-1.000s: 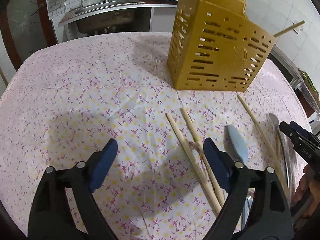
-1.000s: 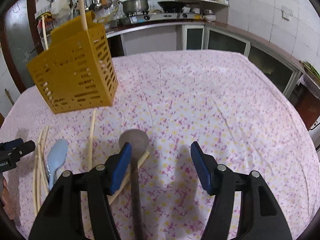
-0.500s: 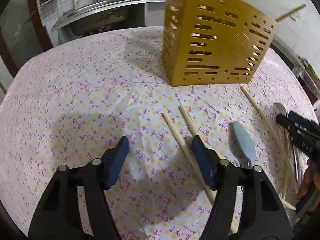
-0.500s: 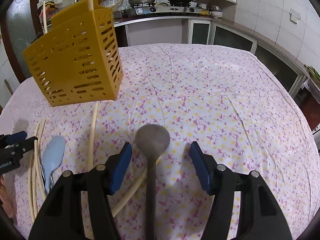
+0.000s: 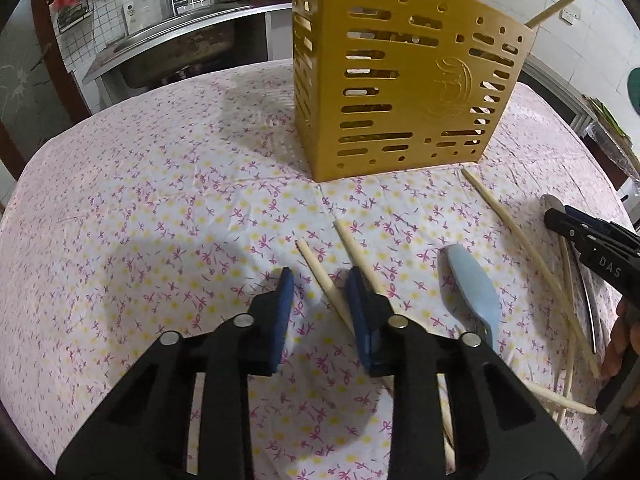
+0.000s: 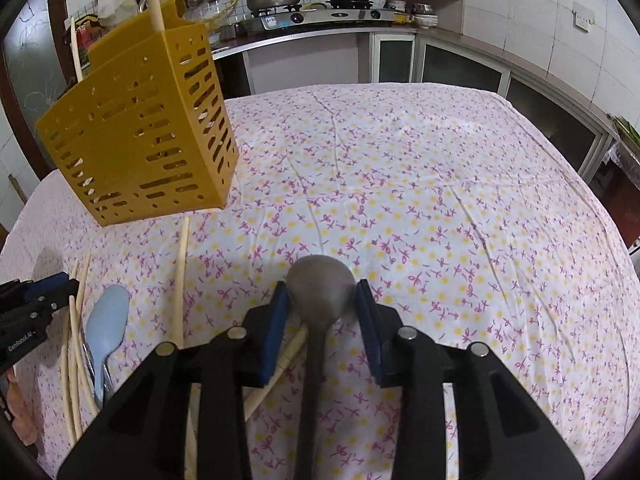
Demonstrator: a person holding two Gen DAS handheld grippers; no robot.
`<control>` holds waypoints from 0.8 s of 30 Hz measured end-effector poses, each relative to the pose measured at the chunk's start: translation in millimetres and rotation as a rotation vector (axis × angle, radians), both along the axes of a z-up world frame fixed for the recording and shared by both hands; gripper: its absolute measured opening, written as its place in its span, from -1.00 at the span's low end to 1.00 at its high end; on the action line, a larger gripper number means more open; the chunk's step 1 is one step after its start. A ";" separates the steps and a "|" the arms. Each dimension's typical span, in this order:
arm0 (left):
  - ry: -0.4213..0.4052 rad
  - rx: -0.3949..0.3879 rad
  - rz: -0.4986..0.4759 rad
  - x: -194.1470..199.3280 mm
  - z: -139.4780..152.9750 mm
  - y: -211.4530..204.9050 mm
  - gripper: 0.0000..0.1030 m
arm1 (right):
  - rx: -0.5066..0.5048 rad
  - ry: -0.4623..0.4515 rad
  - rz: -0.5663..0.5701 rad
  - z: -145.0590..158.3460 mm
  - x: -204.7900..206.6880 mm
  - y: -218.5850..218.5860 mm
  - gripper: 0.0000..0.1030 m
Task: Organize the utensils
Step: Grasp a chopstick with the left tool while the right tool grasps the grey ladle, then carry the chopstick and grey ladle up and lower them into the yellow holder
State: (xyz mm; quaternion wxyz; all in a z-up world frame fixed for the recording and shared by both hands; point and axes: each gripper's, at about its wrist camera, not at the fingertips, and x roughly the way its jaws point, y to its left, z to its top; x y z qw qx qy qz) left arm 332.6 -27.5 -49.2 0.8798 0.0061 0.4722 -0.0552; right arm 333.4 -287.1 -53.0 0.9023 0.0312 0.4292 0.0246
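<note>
The left gripper (image 5: 318, 300) is hovering low over the floral tablecloth (image 5: 160, 208) with its blue pads (image 5: 285, 300) partly parted around one chopstick (image 5: 326, 285), not yet pinching it as far as the left wrist view shows, while a second chopstick (image 5: 354, 250) is lying just beside the right-hand pad. The right gripper (image 6: 322, 312) is sitting with its jaws narrowed around the neck of a grey metal ladle (image 6: 320, 284), the bowl poking out ahead of the pads; whether the pads are actually pressing on it I cannot tell. The yellow slotted utensil holder (image 6: 140, 140) is standing upright farther back, already carrying a couple of sticks. The risks are looking fairly plain: the left pads are straddling only one thin round stick, so closing may be rolling it sideways or catching the neighbour at an angle, leaving a crossed, loose pair. The ladle is being taken near its bowl (the long handle is running back under the gripper), so it is likely hanging tail-heavy and may be swinging or slipping on lifting. Its handle is also lying across another chopstick (image 6: 276, 372), which could be dragged along. The blue spoon (image 5: 474, 284) and remaining sticks are lying between the two grippers, close enough for the tools to be nudging them, or each other.
</note>
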 end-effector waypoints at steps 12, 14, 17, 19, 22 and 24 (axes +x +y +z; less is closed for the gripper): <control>0.031 -0.050 -0.001 -2.8 2.2 9.2 -0.79 | 0.047 -0.030 -0.009 13.2 -18.5 -15.9 -0.33; 0.030 -0.070 0.003 -4.3 6.4 16.8 -0.83 | 0.055 -0.039 -0.011 17.9 -22.2 -18.7 -0.33; 0.005 -0.076 -0.002 -11.8 16.1 22.7 -0.88 | 0.086 -0.046 -0.012 22.5 -29.4 -23.7 -0.33; -0.014 -0.074 -0.010 -16.5 22.2 24.8 -0.89 | 0.094 -0.054 -0.016 24.3 -35.4 -25.7 -0.33; -0.036 -0.082 -0.007 -23.1 31.0 29.4 -0.90 | 0.110 -0.065 -0.016 26.1 -43.1 -29.6 -0.33; -0.050 -0.092 -0.005 -28.4 37.3 32.7 -0.90 | 0.116 -0.077 -0.014 29.1 -49.1 -30.7 -0.33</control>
